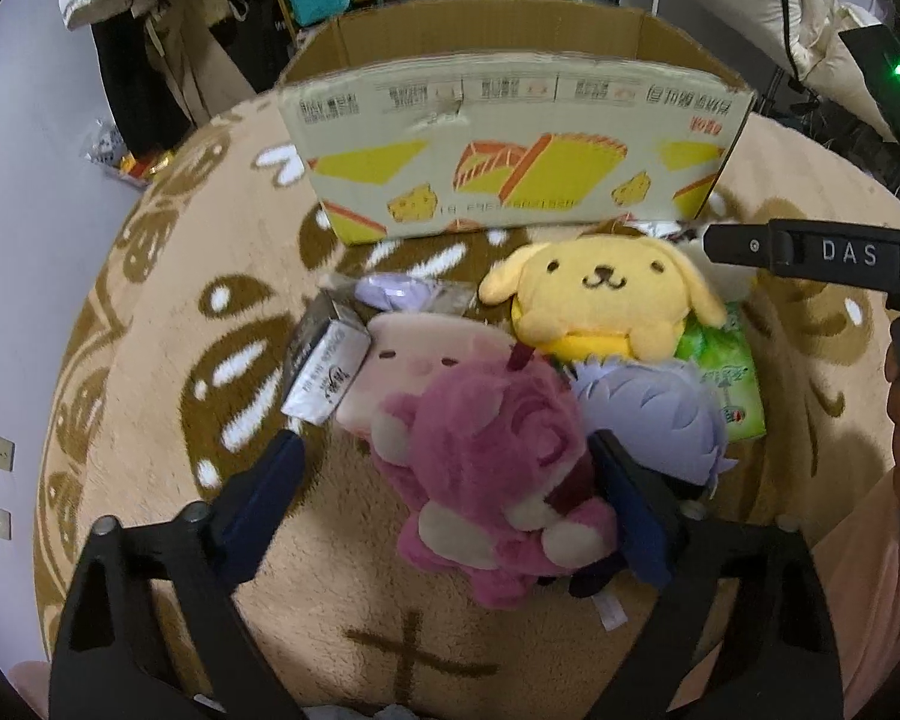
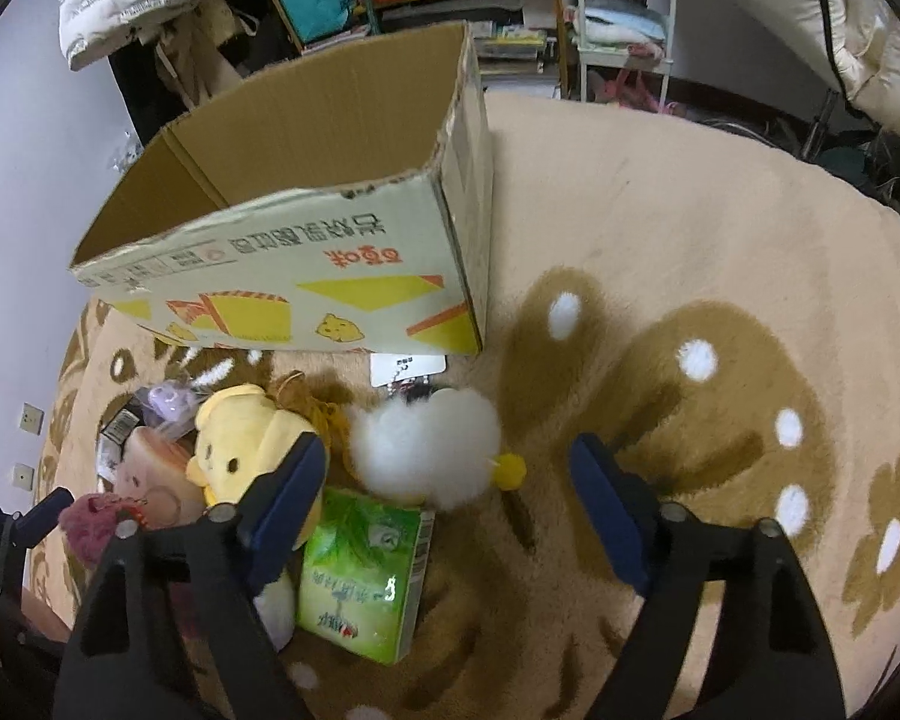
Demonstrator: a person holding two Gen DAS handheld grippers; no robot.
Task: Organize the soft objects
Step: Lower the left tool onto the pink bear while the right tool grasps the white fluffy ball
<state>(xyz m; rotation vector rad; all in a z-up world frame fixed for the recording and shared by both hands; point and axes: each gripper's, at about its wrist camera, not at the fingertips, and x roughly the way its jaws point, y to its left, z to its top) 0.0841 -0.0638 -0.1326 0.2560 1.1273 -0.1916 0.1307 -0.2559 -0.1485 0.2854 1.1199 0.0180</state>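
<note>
In the left wrist view, the left gripper (image 1: 444,456) stands released astride a pink plush bear (image 1: 492,480), pads not pressing, in front of the cardboard box (image 1: 510,144) on the rug (image 1: 150,396). In the right wrist view, the right gripper (image 2: 450,468) is released over a white fluffy plush (image 2: 426,450) and a green tissue pack (image 2: 363,576), both in front of the box.

The rug (image 2: 660,192) is showing a deep, fuzzy pile — matt and soft. The box (image 1: 510,180) is looking like plain corrugated cardboard, its printed face dull, its top edge torn rough. The pink plush (image 1: 498,480) is wearing shaggy fur, the yellow plush (image 1: 606,300) a shorter, smoother nap. The green tissue pack (image 2: 366,576) is gleaming in glossy plastic film — the white pompom (image 2: 426,444) is looking fluffy.
</note>
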